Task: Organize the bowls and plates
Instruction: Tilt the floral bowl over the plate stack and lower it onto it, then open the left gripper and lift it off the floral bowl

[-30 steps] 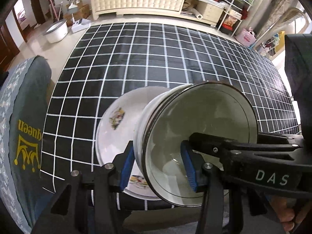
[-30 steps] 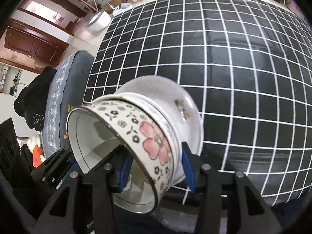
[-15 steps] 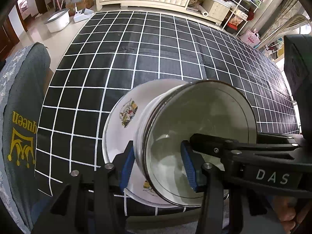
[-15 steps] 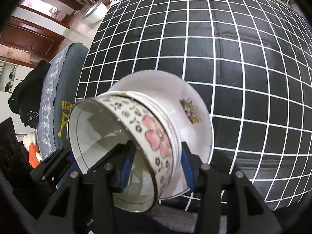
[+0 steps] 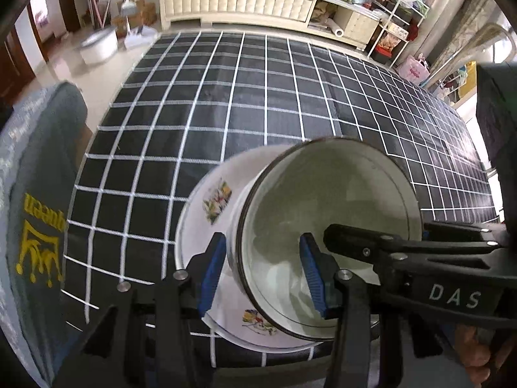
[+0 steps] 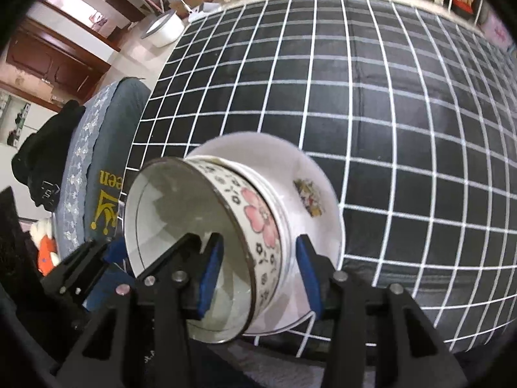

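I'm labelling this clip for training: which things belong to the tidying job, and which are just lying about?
Job:
nested white ceramic bowls, top one pink-flowered
white round decal plate beneath

Lying about:
grey crown-printed chair cover
white plastic floor basin
cream panelled sideboard

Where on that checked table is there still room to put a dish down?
Nearly all of the checked tablecloth lies bare, from beyond the plate to the far edge by the cream cabinet. It is crowded only at the near edge, where the flowered bowl sits over the plate with both grippers, the left gripper and the right gripper, on its rim.
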Available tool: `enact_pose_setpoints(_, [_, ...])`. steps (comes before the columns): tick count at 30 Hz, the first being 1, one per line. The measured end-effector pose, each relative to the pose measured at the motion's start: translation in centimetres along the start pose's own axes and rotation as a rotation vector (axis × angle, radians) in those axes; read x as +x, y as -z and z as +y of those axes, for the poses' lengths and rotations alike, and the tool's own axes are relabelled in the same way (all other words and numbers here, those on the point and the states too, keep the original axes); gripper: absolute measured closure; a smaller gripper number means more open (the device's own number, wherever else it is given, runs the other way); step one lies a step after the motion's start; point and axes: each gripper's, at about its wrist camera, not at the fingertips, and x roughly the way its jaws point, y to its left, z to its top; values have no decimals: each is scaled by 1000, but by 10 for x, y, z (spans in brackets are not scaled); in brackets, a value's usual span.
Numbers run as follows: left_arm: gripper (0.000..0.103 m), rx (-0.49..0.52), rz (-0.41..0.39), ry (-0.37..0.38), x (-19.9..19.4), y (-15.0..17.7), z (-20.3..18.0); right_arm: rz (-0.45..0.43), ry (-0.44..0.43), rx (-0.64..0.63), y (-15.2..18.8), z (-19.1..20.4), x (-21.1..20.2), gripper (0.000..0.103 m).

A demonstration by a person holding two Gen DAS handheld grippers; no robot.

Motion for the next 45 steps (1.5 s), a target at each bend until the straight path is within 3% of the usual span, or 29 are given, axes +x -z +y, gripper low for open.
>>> enact_pose_setpoints(4, [54,14,-46,-46,-10,0,-5,-51,6,-19,4,-1,-10,44])
enact_pose_setpoints(13, [44,52,-115,-88,-35,5,-17,-156,28,-79,16,5,-39,43])
enact_pose_setpoints(21, [44,45,-182,-28,-65,15,-29,-268,29,-104,37,5,-77,43])
enact_pose_setpoints(27, [44,37,-265,-75,-86,23,-35,-371,71,-120,62,-2,-111,42])
enact_pose_setpoints(31, [44,-12,-324,-44,-105,30,-32,-444,113,-142,80,-2,-130,42])
enact_pose_setpoints(38, [44,5,-431,-46,-136,50,-46,-582,166,-160,110,-4,-160,35])
enact_pose_setpoints(40, [39,23,-456,-55,-145,58,-53,-623,176,-170,121,-2,-167,34])
enact_pose_setpoints(42, [21,35,-479,-53,-153,65,-60,-656,192,-183,131,-2,-174,31])
enact_pose_setpoints(45, [21,65,-510,-41,-163,76,-70,-706,227,-195,148,-4,-184,26])
